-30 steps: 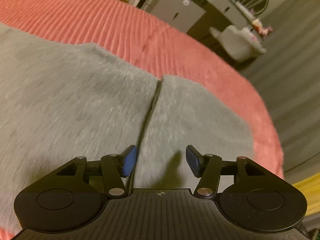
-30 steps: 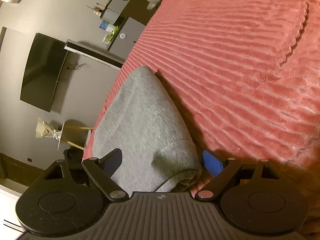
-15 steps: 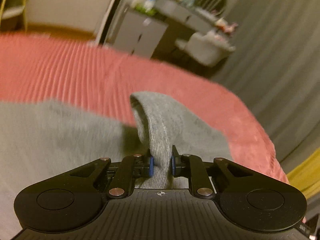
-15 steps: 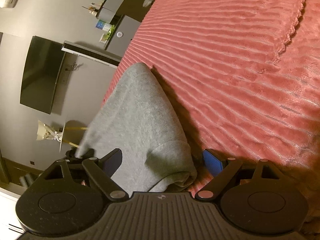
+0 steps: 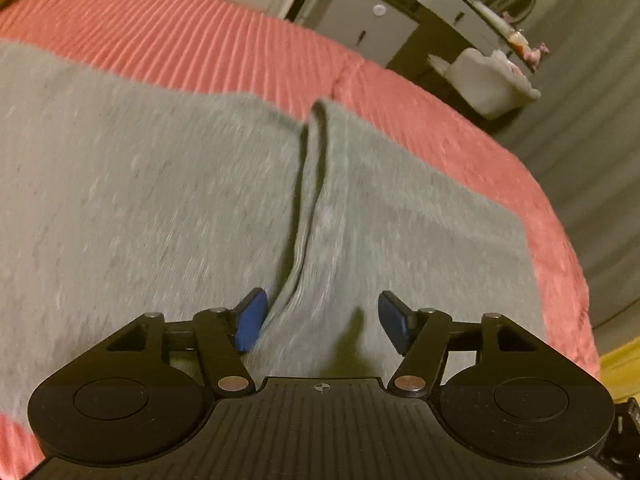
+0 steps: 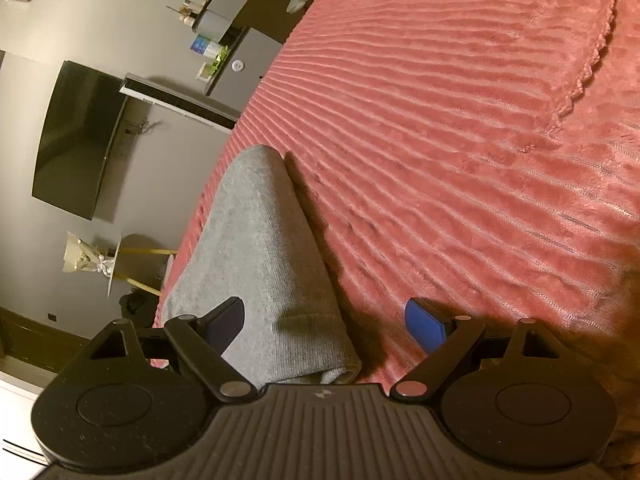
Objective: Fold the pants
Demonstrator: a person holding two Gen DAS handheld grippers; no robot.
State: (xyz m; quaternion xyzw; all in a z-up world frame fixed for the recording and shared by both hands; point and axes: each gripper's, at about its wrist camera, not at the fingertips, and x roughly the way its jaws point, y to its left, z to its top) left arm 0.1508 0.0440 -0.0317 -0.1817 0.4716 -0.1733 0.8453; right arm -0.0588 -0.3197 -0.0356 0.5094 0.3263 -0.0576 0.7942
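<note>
Grey sweatpants flat on pink ribbed bedspread, legs side by side, raised seam ridge between. Left tongs spread open, empty, low over fabric straddling ridge. Right tongs also open, cuffed end of pants lying between fingers, not pinched. Judgement: soft, light knit, limp, sags when lifted, slides little on plush cover. Grab thick cuff/hem, pinch both layers.

One pair of grey pants, one pink bedspread, one wall-mounted television.
</note>
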